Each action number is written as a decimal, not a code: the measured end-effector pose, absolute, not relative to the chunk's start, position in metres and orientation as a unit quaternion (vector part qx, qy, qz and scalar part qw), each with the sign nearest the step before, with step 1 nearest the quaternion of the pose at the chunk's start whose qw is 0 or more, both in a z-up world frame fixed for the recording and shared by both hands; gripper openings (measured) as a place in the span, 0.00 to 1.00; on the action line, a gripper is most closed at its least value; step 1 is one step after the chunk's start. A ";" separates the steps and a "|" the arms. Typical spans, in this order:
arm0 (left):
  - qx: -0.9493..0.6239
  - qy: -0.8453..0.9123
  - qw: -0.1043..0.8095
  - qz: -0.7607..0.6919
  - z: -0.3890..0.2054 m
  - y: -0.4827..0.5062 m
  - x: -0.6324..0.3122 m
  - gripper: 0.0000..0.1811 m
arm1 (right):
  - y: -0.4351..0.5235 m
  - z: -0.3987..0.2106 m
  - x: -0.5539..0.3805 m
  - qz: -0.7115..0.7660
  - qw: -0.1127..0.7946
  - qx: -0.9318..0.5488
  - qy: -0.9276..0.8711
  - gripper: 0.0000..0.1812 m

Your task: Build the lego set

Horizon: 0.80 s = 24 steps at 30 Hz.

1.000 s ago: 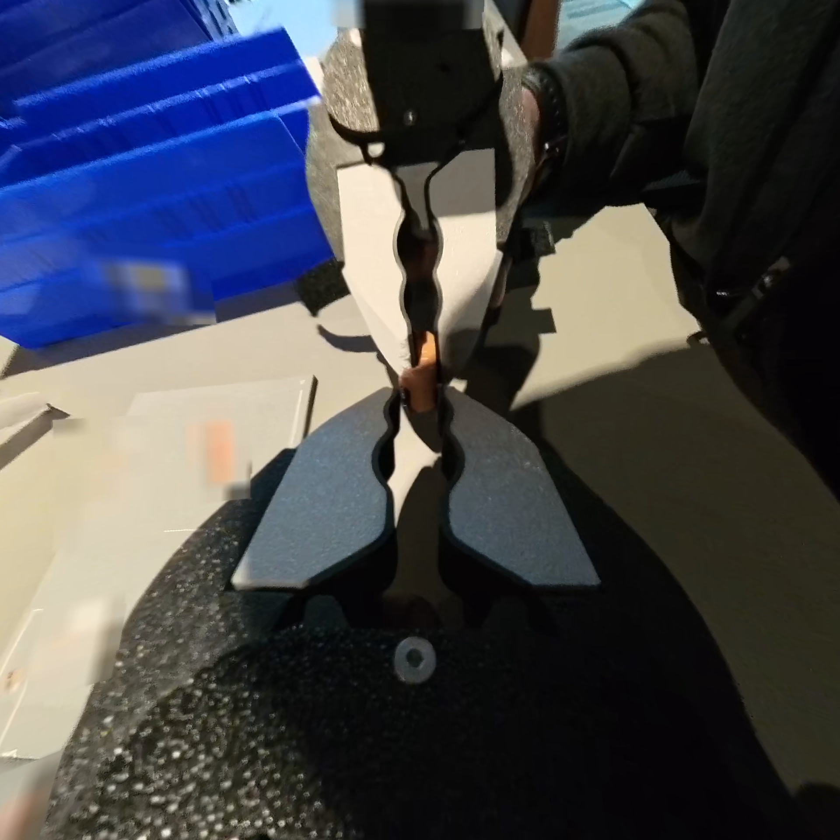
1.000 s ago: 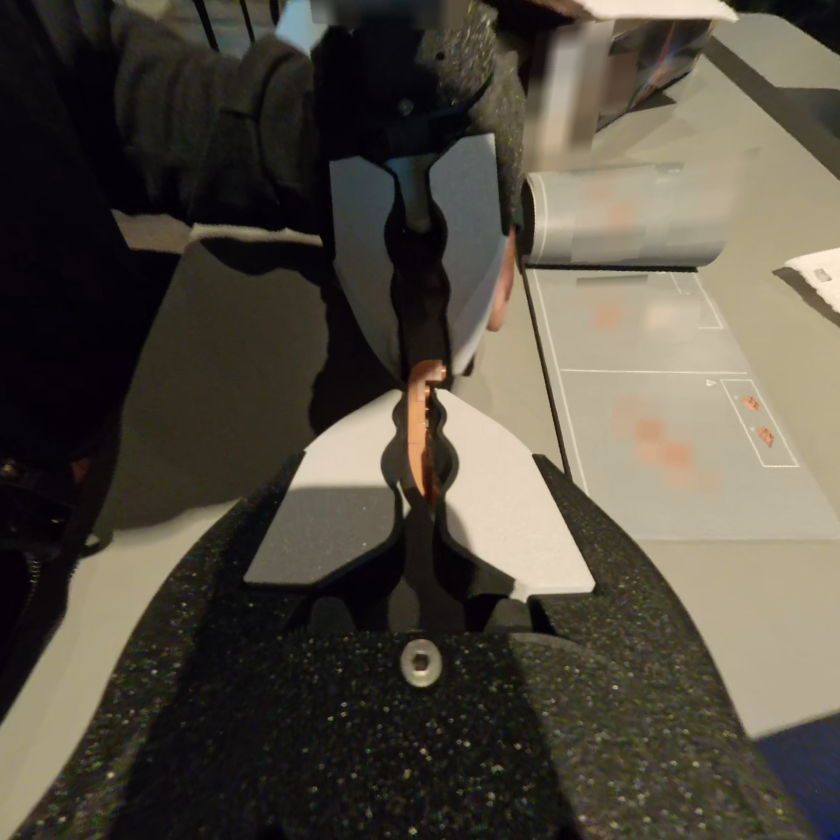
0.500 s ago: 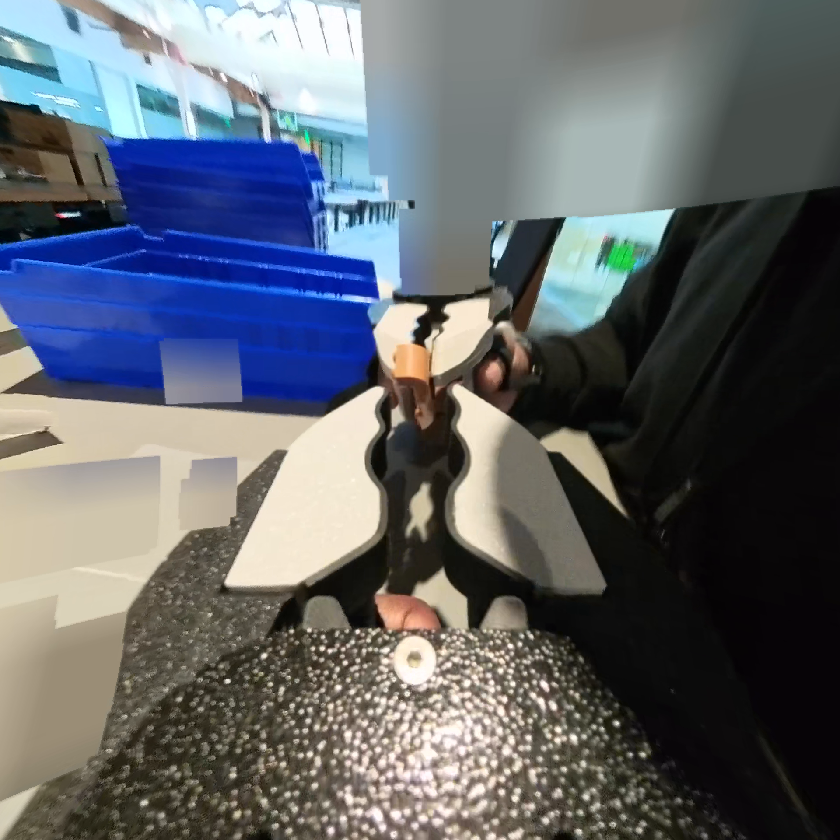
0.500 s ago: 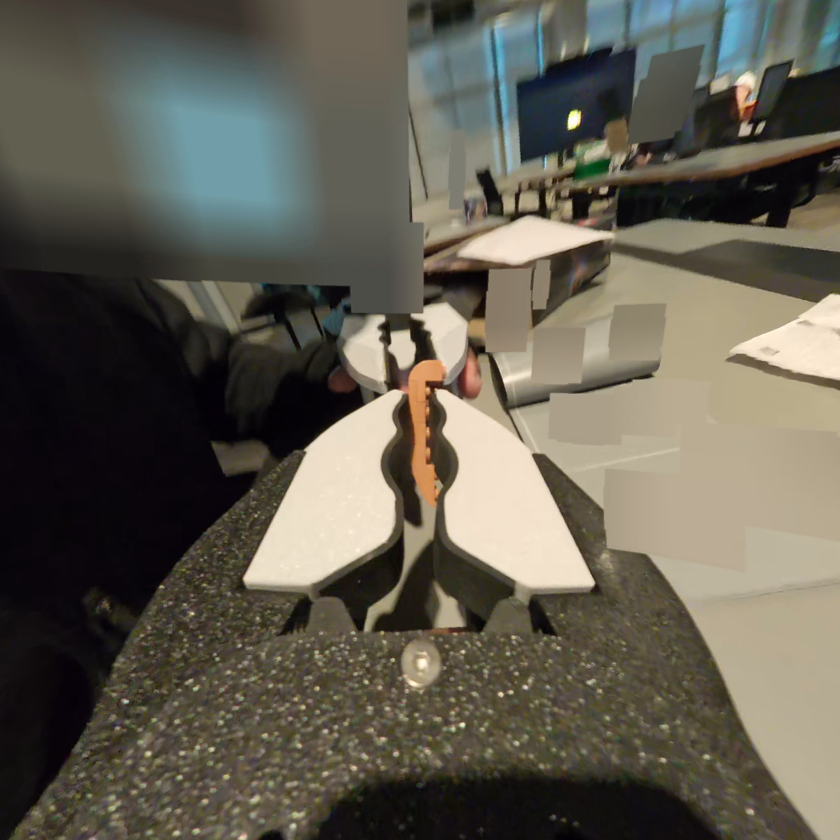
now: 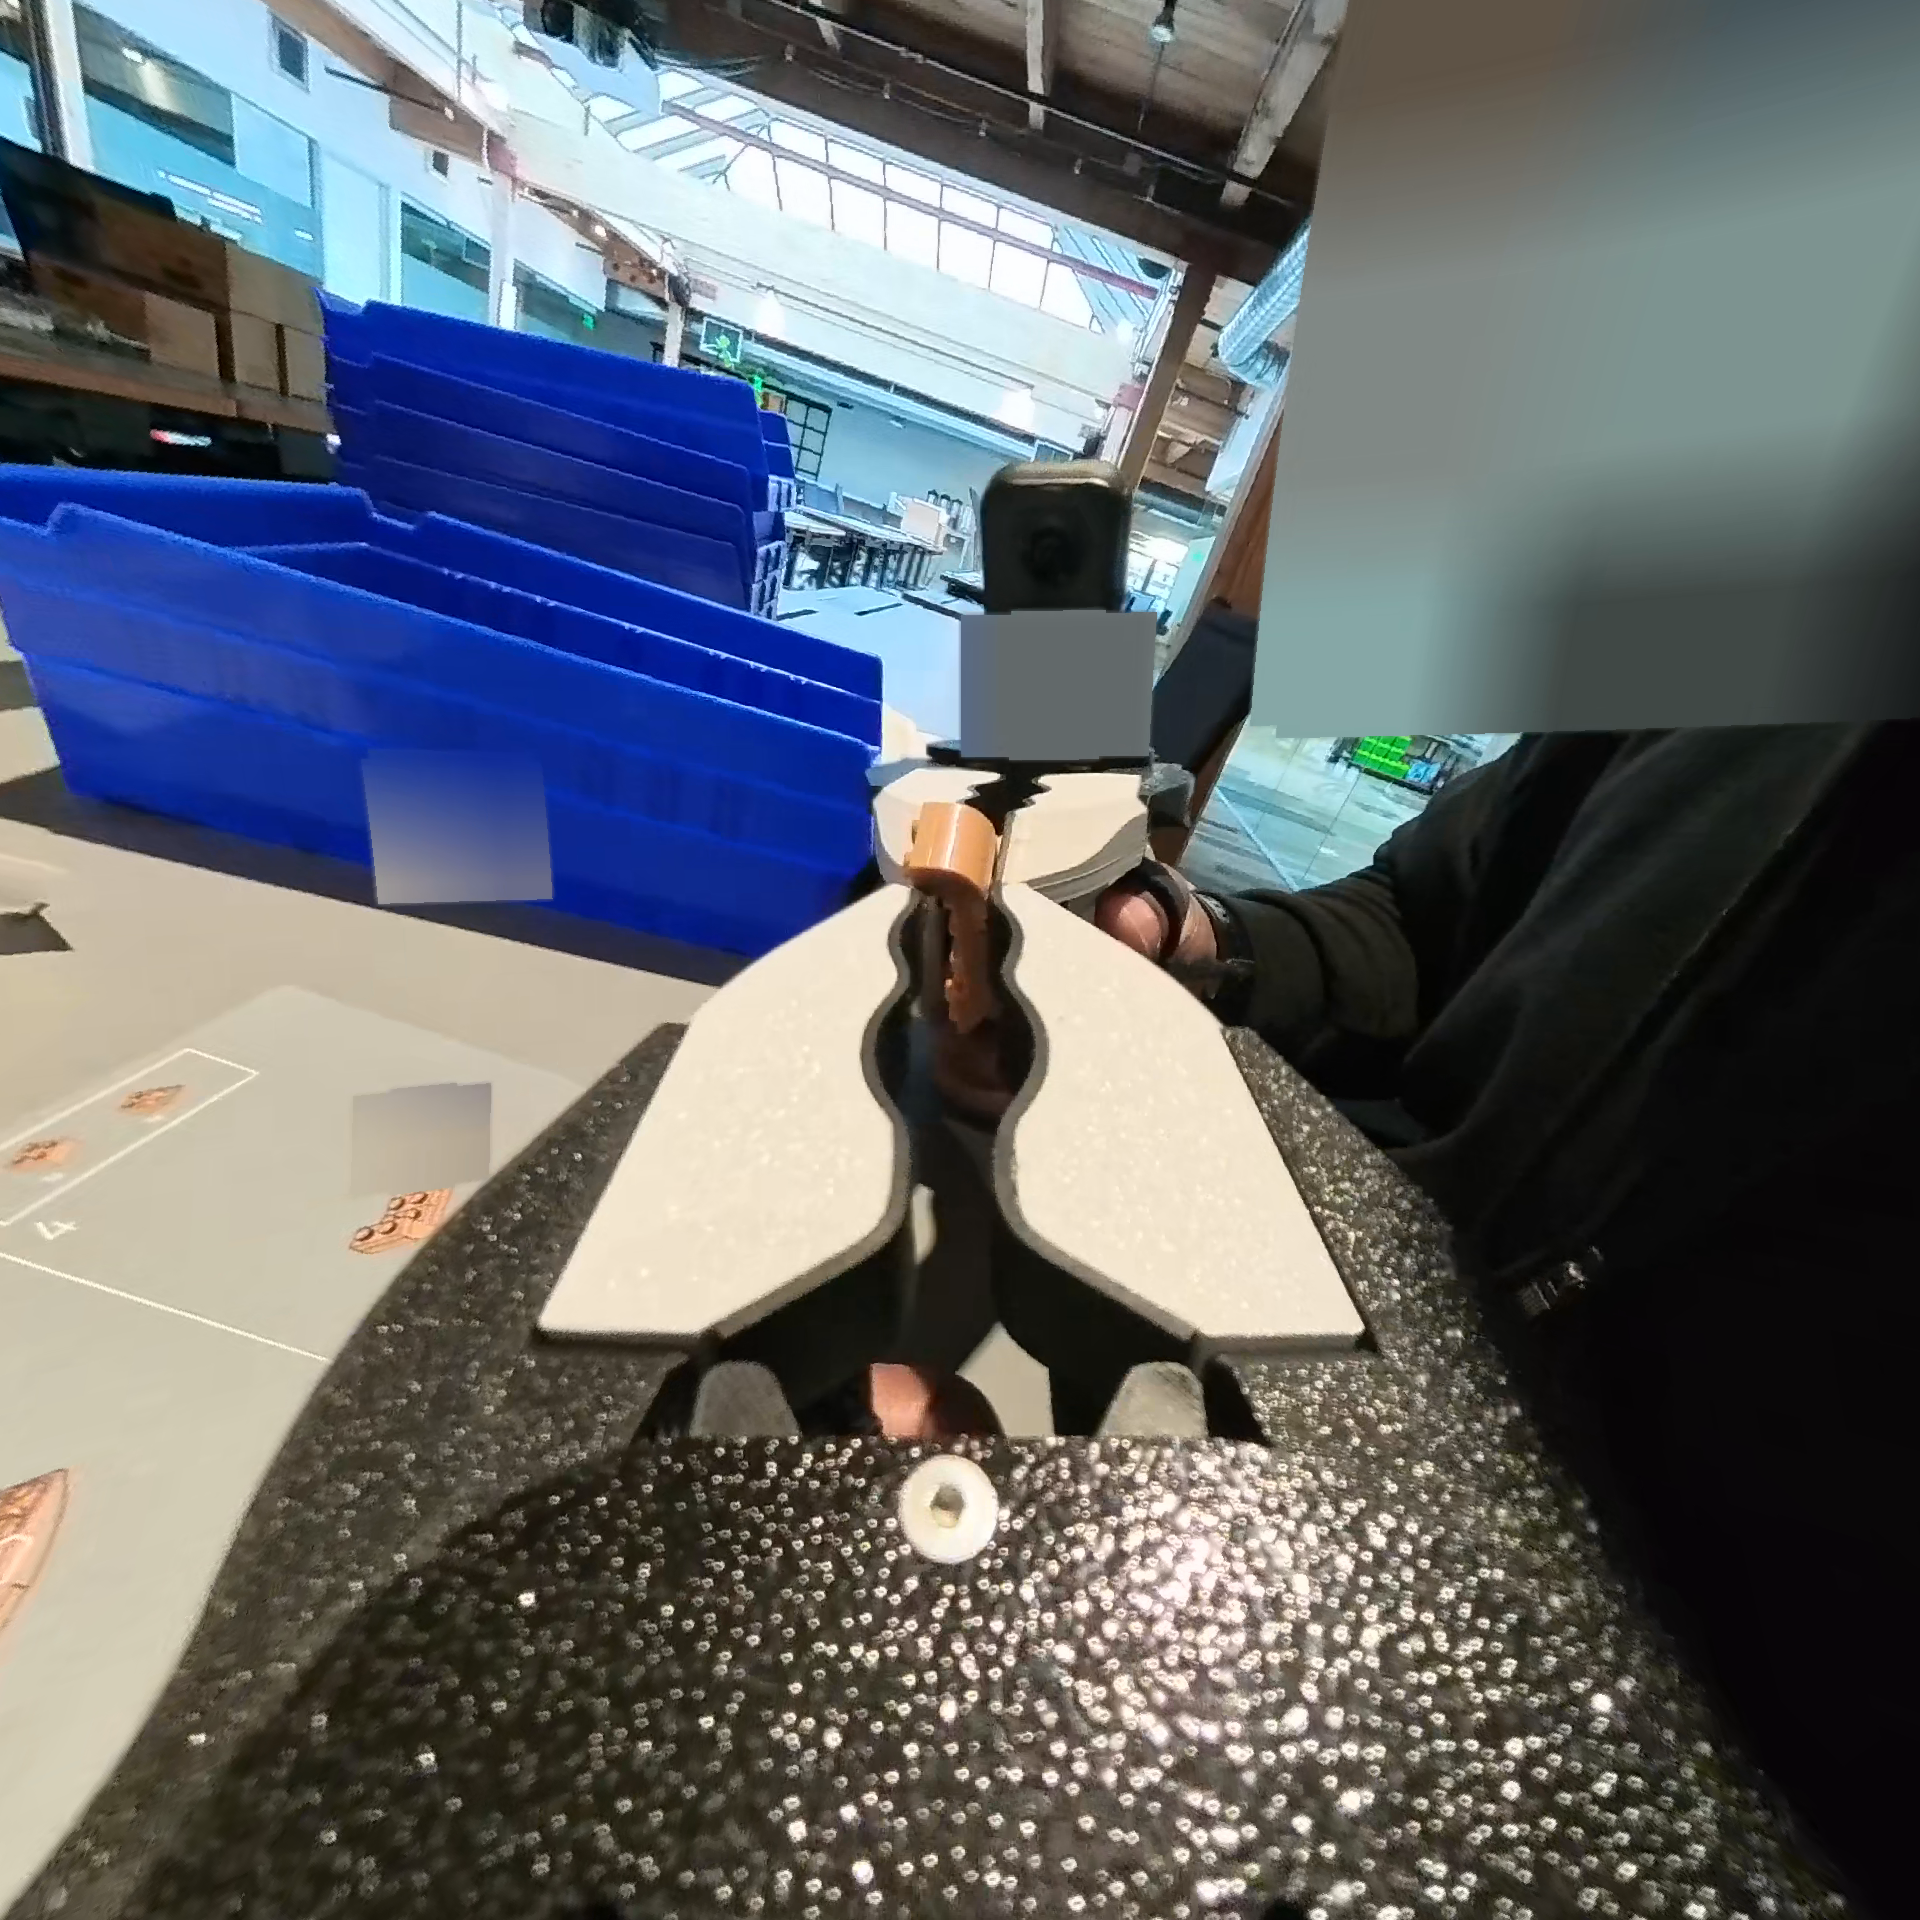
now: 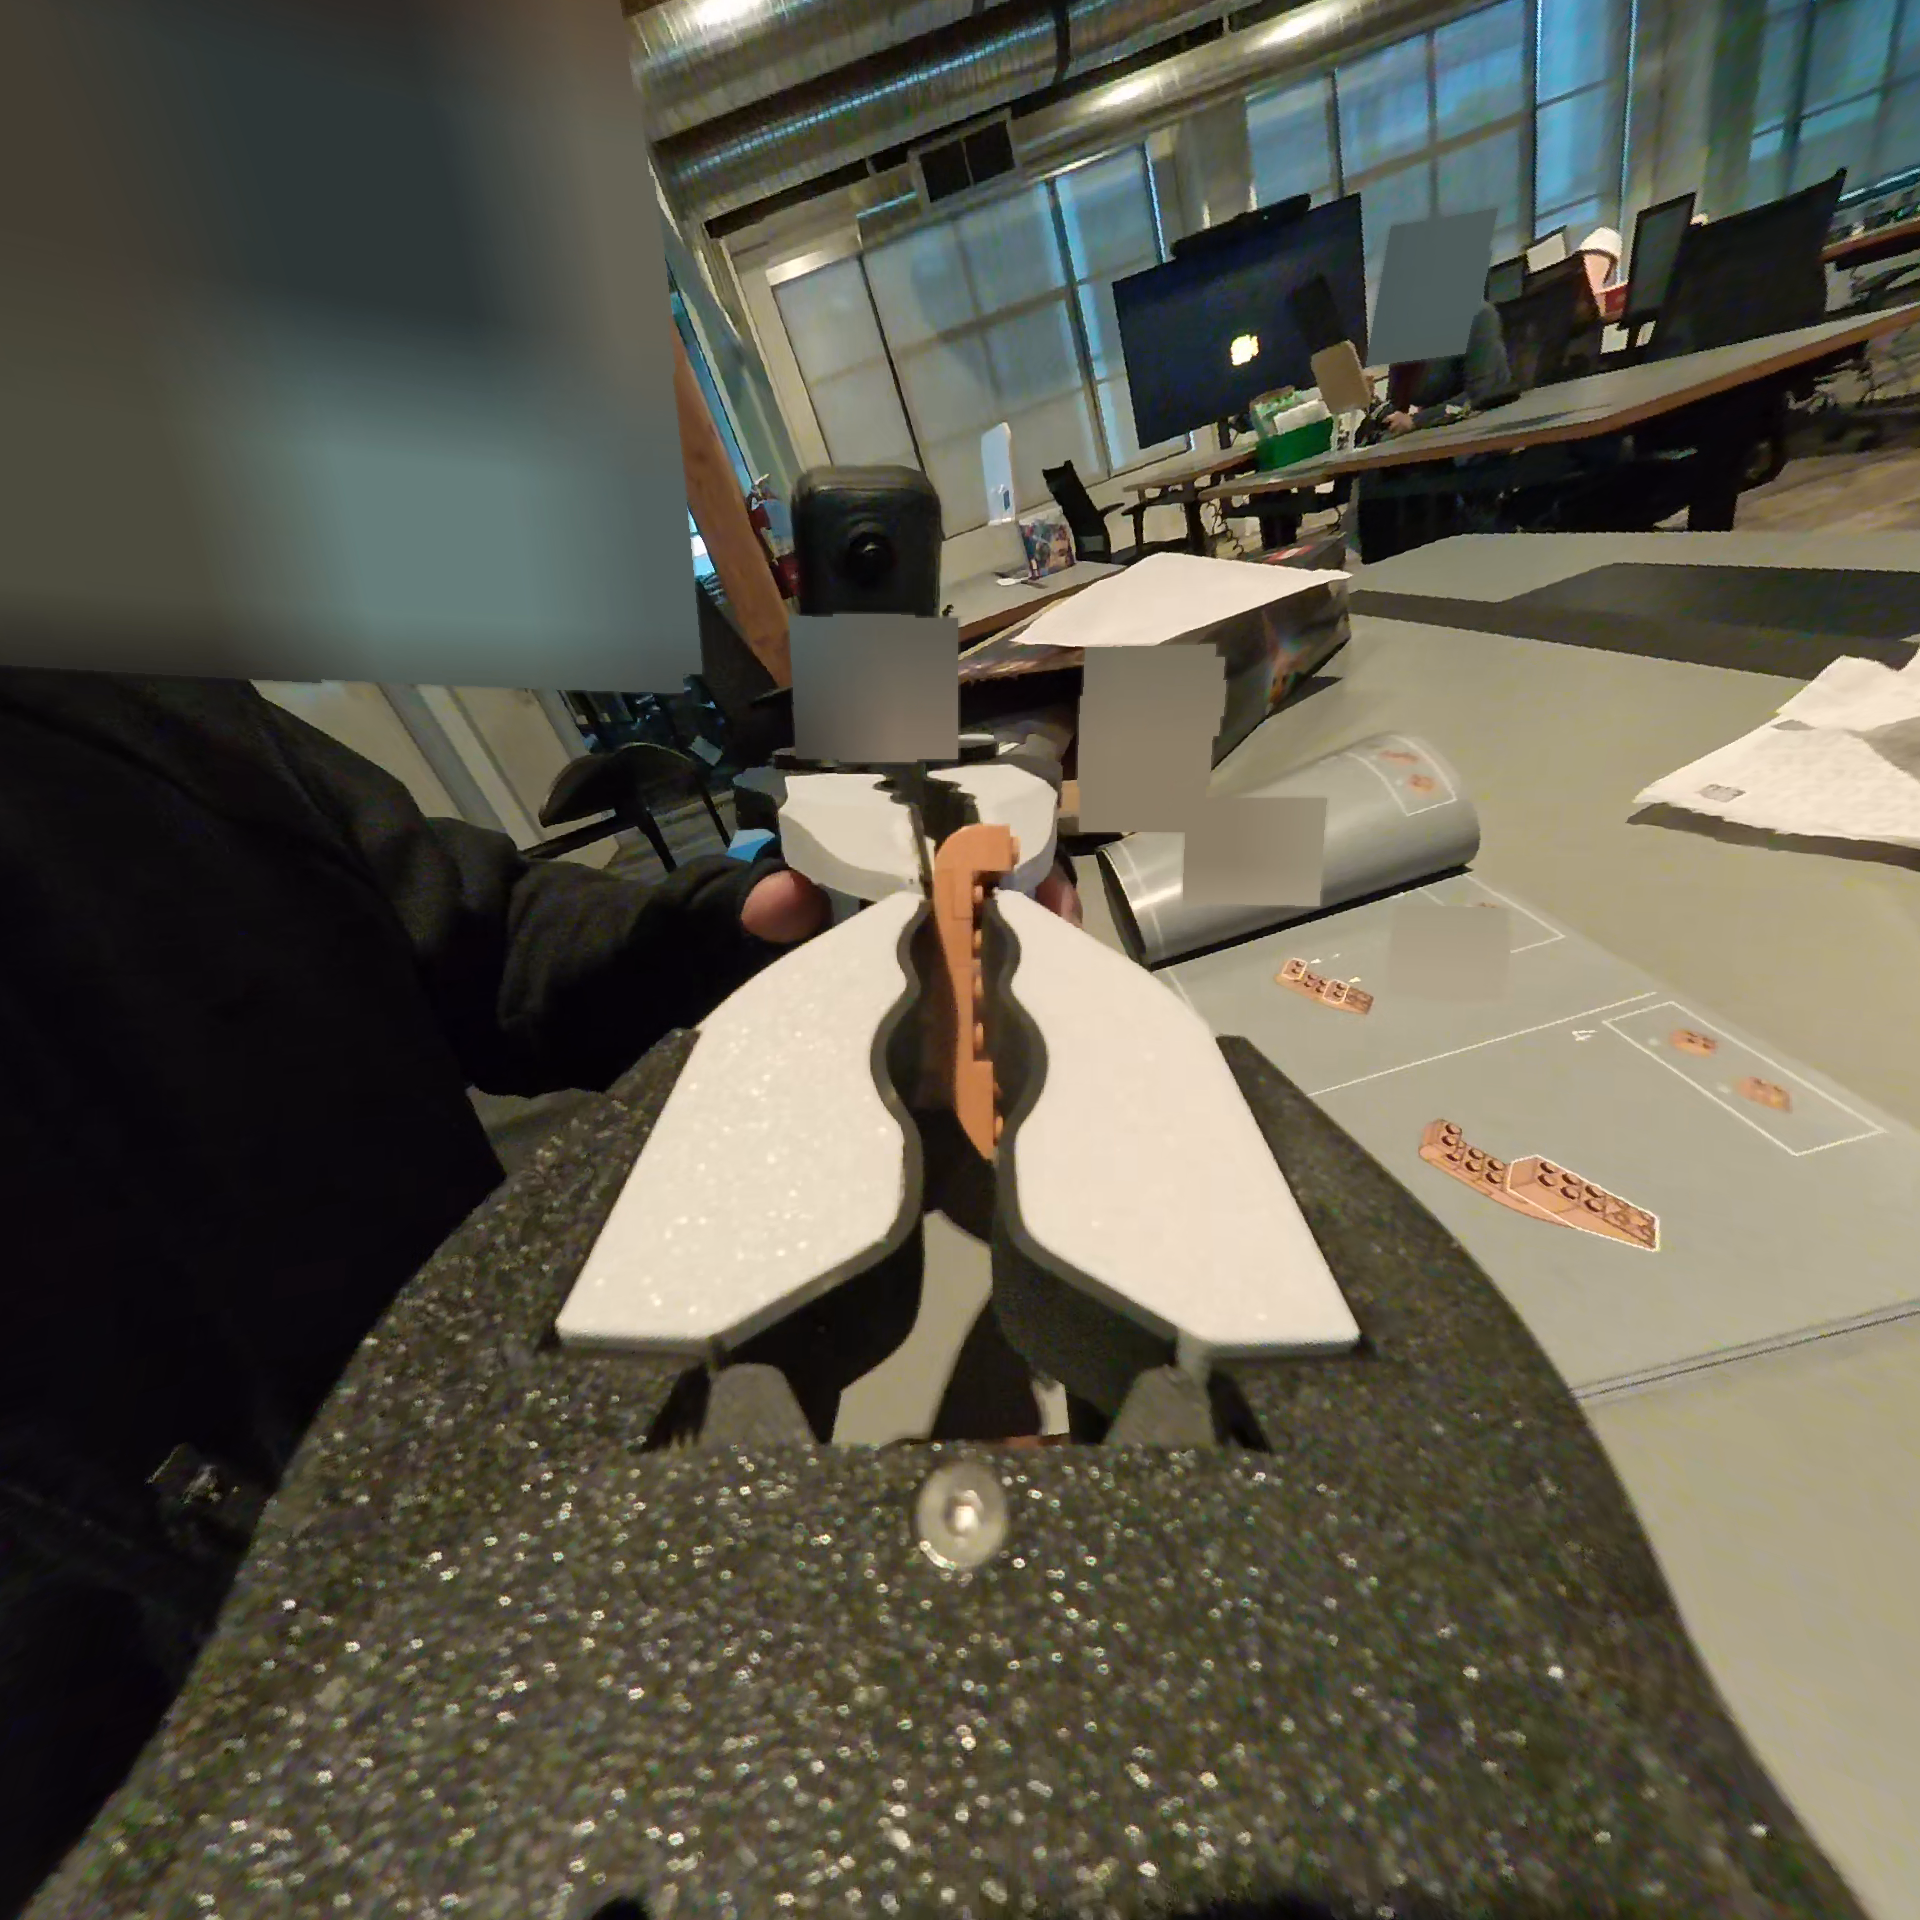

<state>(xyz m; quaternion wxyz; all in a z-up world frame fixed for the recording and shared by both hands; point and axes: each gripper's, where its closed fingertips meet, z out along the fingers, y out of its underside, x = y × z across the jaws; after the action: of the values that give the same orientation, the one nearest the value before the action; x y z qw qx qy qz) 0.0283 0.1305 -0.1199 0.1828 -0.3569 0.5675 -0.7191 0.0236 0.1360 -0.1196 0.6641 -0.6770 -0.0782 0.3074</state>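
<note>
My left gripper (image 5: pixel 951 920) is shut on a brown lego piece (image 5: pixel 966 982) held edge-on between its fingers. My right gripper (image 6: pixel 961 914) is shut on a long brown studded lego plate (image 6: pixel 961 1029), also edge-on. The two grippers face each other tip to tip above the grey table (image 6: pixel 1714 644). A curved orange-brown brick (image 5: pixel 948 847) sits where the two pieces meet, in front of the right gripper's white fingers (image 5: pixel 1081 842). In the right wrist view the plate's hooked top end (image 6: pixel 977 847) reaches the left gripper's fingers (image 6: pixel 831 842). I cannot tell whether the pieces are joined.
Stacked blue bins (image 5: pixel 416 665) stand on the table behind the left gripper. An open instruction booklet (image 6: pixel 1507 1101) lies flat to the right, also in the left wrist view (image 5: pixel 187 1174). A set box (image 6: pixel 1278 644) and loose papers (image 6: pixel 1808 769) lie farther off. A person's dark sleeves (image 5: pixel 1558 987) are close.
Both grippers have tilted up from pointing down at the table to about level. They have stayed shut on their brown pieces and tip to tip.
</note>
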 end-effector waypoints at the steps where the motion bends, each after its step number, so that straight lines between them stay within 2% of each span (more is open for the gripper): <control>1: -0.359 0.566 0.181 -0.720 -0.120 0.131 0.029 0.06 | 0.136 -0.120 0.024 0.310 0.664 -0.677 -0.075 0.04; 21: -0.372 0.562 0.179 -0.717 -0.123 0.131 0.032 0.03 | 0.138 -0.126 0.029 0.254 0.662 -0.700 -0.086 0.04; 24: -0.370 0.560 0.180 -0.719 -0.122 0.131 0.032 0.03 | 0.139 -0.126 0.028 0.220 0.660 -0.712 -0.095 0.08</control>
<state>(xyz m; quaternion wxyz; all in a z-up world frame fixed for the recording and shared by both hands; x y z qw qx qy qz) 0.0317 0.1314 -0.1220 0.1804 -0.3698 0.5603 -0.7188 0.0280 0.1388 -0.1264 0.6598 -0.7124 -0.0948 0.2195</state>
